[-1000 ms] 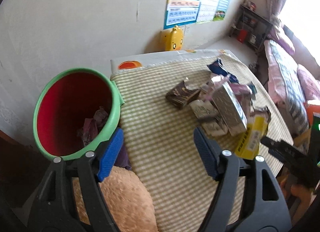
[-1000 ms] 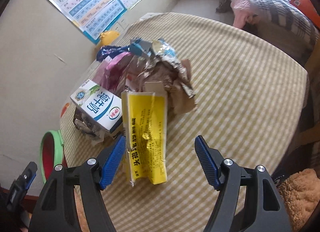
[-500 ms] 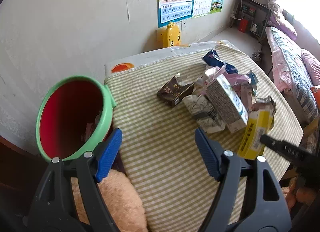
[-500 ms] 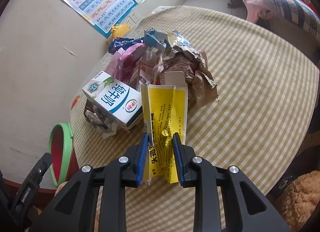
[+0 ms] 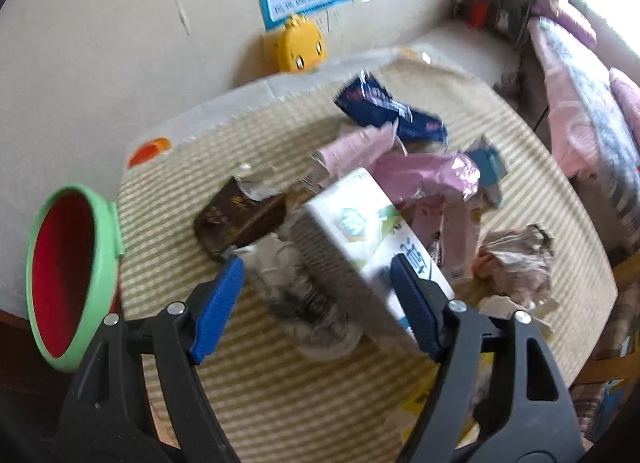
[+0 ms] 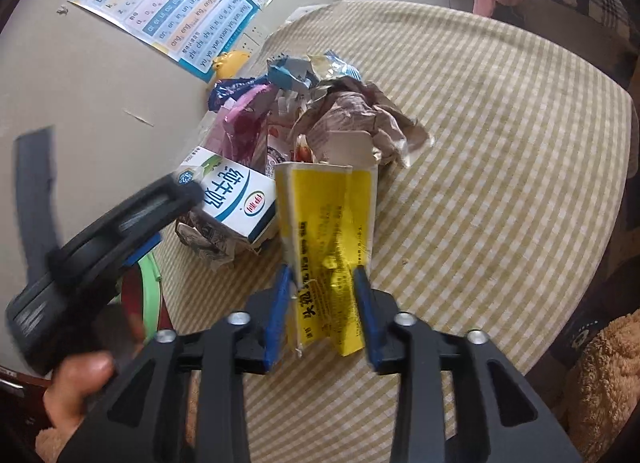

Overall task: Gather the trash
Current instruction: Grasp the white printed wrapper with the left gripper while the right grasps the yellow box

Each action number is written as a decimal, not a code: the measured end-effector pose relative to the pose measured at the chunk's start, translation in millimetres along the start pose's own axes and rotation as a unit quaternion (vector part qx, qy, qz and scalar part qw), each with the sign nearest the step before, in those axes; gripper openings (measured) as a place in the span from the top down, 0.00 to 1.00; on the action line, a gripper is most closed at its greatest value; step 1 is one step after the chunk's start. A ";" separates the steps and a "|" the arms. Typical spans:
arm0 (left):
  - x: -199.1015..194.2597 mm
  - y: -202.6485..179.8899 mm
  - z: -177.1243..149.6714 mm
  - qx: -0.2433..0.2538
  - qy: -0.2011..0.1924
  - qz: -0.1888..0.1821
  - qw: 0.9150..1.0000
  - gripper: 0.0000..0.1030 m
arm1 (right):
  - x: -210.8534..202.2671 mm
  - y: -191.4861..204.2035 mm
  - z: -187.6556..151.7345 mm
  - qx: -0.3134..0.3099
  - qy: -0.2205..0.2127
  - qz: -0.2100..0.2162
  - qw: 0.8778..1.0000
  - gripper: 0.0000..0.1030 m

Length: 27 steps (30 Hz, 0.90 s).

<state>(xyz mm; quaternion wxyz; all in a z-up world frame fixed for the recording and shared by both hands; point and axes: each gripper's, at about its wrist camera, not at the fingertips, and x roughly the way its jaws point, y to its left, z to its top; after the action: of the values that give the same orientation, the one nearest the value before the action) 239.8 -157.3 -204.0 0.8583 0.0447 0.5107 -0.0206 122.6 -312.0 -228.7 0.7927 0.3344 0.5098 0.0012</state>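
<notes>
A heap of trash lies on the checked tablecloth [image 6: 500, 167]. My right gripper [image 6: 322, 305] is shut on a flattened yellow carton [image 6: 332, 223], its blue pads pressing both sides. My left gripper [image 5: 316, 299] is open, its blue pads on either side of a white milk carton [image 5: 360, 231] and crumpled paper [image 5: 296, 283] without touching them; it also shows in the right wrist view [image 6: 104, 239]. A brown box [image 5: 240, 219], a navy wrapper [image 5: 384, 107] and pink wrappers [image 5: 420, 175] lie in the heap. The green bin with red inside [image 5: 64, 271] stands left of the table.
A yellow duck toy [image 5: 300, 45] stands against the wall behind the table. Posters [image 6: 188, 11] hang on the wall. A bed [image 5: 592, 111] is at the right. A tan plush toy [image 6: 604, 375] lies off the table's near right edge.
My left gripper has moved forward from beside the bin to straddle the white milk carton. My right gripper, which shut on the yellow carton half a second ago, still holds it.
</notes>
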 end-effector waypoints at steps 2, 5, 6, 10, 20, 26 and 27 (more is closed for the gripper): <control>8.8 -3.8 1.3 -0.002 0.007 0.000 1.000 0.17 | 2.1 -2.5 1.4 0.007 0.002 -0.002 1.000 0.52; 15.0 -10.9 4.1 0.004 0.009 0.001 1.000 0.16 | 3.7 -7.8 4.1 0.024 0.008 0.004 1.000 0.48; 16.1 -13.3 5.0 0.007 0.010 0.002 1.000 0.16 | 3.8 -8.7 4.9 0.028 0.009 0.006 1.000 0.48; 21.7 -27.4 7.4 0.032 0.014 -0.009 0.999 0.25 | 5.5 -9.5 4.9 0.029 0.017 0.009 0.999 0.44; -30.8 -4.6 11.4 0.039 -0.021 -0.057 0.997 1.00 | 8.5 -7.2 5.5 0.028 0.016 0.001 0.999 0.43; -62.5 31.4 -7.4 0.028 -0.037 -0.062 0.997 1.00 | 16.7 -9.0 4.0 0.032 0.011 0.012 0.999 0.40; -62.9 36.1 -11.8 0.026 -0.039 -0.058 0.997 0.97 | 18.8 -10.9 3.1 0.035 0.013 0.017 0.999 0.42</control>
<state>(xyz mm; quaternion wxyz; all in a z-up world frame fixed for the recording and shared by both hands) 202.4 -120.9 -152.3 0.8735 0.0365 0.4780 -0.0848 130.4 -315.6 -249.0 0.7735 0.3701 0.5144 0.0012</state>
